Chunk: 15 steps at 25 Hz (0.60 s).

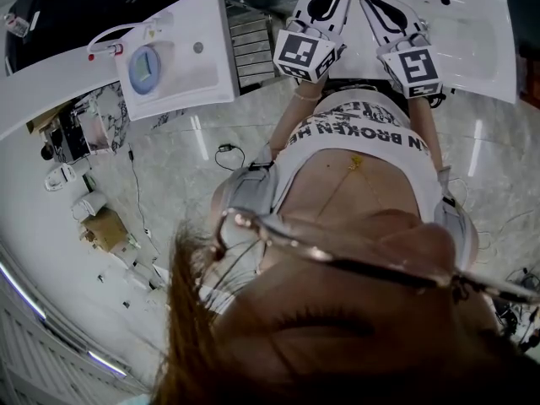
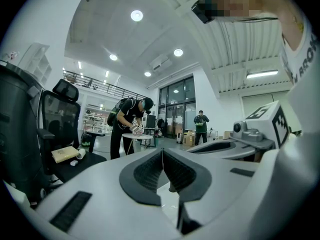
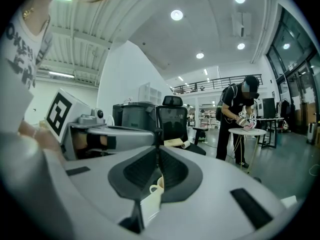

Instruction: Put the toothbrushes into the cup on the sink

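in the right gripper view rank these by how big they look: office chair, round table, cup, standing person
1. standing person
2. office chair
3. round table
4. cup, which looks smallest though it is nearest the camera and only partly in view

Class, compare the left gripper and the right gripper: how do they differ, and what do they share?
Under the right gripper a cream cup shows through the gap; under the left gripper none does. The left marker cube and right marker cube bear different patterns. Shared: both grippers are white, shut and hold nothing.
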Tool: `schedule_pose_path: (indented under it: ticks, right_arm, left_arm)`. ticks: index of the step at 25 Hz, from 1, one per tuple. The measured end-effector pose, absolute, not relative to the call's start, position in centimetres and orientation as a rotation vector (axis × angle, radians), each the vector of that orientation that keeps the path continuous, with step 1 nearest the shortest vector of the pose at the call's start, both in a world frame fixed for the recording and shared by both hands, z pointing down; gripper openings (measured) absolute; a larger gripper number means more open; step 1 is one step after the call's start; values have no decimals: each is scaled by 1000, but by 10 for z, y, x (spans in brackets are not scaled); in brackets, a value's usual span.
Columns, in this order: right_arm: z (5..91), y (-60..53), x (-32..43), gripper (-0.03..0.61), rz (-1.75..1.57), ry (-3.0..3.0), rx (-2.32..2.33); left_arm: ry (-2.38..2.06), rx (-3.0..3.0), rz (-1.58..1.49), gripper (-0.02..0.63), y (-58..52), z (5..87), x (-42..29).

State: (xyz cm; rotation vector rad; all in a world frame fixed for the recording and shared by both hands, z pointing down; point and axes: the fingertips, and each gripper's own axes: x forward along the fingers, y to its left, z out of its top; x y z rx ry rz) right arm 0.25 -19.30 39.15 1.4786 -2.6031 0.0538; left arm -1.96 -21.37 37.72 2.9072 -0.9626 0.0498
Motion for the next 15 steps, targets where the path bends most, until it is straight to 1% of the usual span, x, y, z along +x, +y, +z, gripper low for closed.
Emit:
schedule_pose_path:
  ticks: [15]
  right_arm:
    - [389,-184,15,35,47,-2583,1474]
  left_arm:
    - [-948,2901,60,17,-210,381,-7]
